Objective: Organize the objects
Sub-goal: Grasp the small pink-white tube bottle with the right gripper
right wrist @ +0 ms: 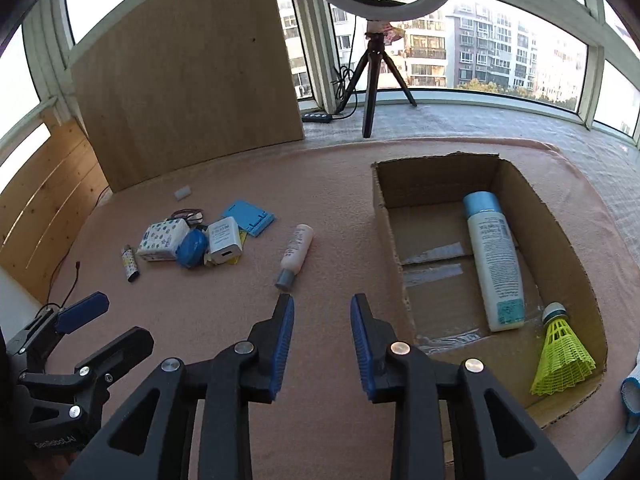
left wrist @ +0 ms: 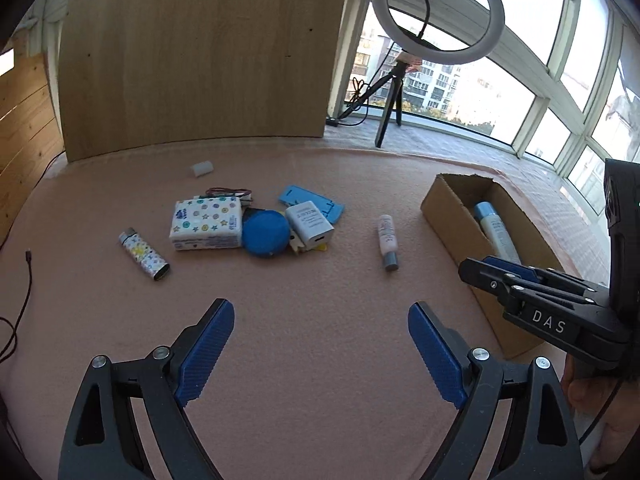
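Both sets of blue-padded fingers are hanging over the pink cloth (left wrist: 320, 280) with nothing between them: the left gripper (left wrist: 321, 354) is standing spread wide, and the right gripper (right wrist: 322, 346) is standing with a narrow gap between its pads, gripping nothing

In the left wrist view, the right gripper is showing at 3 o'clock, over the near part of the cardboard box (left wrist: 442, 216), with part of a hand (left wrist: 600, 416) behind it. In the right wrist view, the left gripper is sitting at 8 o'clock, low over the cloth

The cardboard box is lying open at 3 o'clock in the right wrist view. Inside it a white bottle with a light blue cap (right wrist: 494, 258) is lying on its side along the floor, and a yellow shuttlecock (right wrist: 560, 356) is resting in the near right corner, just beside the bottle's base

Outside the box, a small pink bottle with a grey cap (right wrist: 295, 254) is lying on the cloth at 12 o'clock from the right fingers, cap toward the camera. Farther at 10 o'clock a cluster is lying together: a patterned tissue pack (left wrist: 206, 222), a blue round case (left wrist: 266, 233) touching it, a white charger block (left wrist: 310, 226), and a blue flat holder (left wrist: 312, 202) behind. A patterned lighter (left wrist: 144, 254) is lying apart at the left of the pack, and a small white cap (left wrist: 202, 169) is lying well apart near the upright wooden board (left wrist: 200, 52)

A ring light on a tripod (left wrist: 436, 12) is standing by the windows at 12 o'clock
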`<state>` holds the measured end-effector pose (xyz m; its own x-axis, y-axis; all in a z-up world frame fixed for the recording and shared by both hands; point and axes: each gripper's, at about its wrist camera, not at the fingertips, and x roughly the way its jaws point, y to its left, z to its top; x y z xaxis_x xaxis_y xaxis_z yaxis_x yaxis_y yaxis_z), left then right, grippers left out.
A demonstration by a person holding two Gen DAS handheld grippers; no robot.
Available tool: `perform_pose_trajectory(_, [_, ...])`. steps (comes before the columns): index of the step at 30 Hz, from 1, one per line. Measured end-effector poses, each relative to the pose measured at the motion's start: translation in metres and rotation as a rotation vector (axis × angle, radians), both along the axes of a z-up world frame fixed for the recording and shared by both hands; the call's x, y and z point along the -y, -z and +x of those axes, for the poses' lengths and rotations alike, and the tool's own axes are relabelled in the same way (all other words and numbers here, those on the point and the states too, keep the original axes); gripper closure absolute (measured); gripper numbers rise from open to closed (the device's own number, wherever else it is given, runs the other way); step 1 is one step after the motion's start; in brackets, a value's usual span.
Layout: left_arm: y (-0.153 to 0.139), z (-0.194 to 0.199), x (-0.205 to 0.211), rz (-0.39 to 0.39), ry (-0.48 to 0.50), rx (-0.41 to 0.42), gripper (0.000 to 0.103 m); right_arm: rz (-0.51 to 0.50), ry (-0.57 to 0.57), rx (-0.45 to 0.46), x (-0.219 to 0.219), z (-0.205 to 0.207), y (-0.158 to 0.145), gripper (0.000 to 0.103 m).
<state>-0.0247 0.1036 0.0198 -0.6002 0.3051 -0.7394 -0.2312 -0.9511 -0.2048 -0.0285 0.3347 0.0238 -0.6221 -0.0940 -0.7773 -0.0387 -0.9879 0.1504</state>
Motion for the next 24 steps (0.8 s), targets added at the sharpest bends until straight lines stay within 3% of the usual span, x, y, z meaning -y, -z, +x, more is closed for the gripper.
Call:
perform_pose_trajectory(5, [0.012,0.003,0.053,-0.011,-0.062,0.020,0.012,-0.012,-0.011,0.097,0.035,-0.042,0.040,0.072])
perform_pose_trajectory(9, [0.018,0.009,0.088,-0.013,-0.132,0.034,0.012,0.029,0.028,0.140,0.035,-0.076,0.066,0.072])
perform_pose_trajectory(13, [0.025,0.009,0.109,-0.008,-0.187,0.057,0.012,0.046,0.061,0.140,0.027,-0.093,0.074,0.073])
perform_pose_trajectory(14, [0.026,0.008,0.111,-0.007,-0.195,0.059,0.012,0.047,0.061,0.142,0.025,-0.095,0.074,0.073])
perform_pose_trajectory(15, [0.026,0.008,0.112,-0.006,-0.198,0.060,0.012,0.045,0.058,0.137,0.025,-0.096,0.073,0.083])
perform_pose_trajectory(16, [0.027,0.007,0.112,-0.003,-0.197,0.061,0.012,0.044,0.051,0.138,0.025,-0.096,0.073,0.085])
perform_pose_trajectory(24, [0.037,0.003,0.083,0.006,-0.119,0.088,0.012,0.023,-0.096,0.128,0.047,-0.065,0.071,0.085])
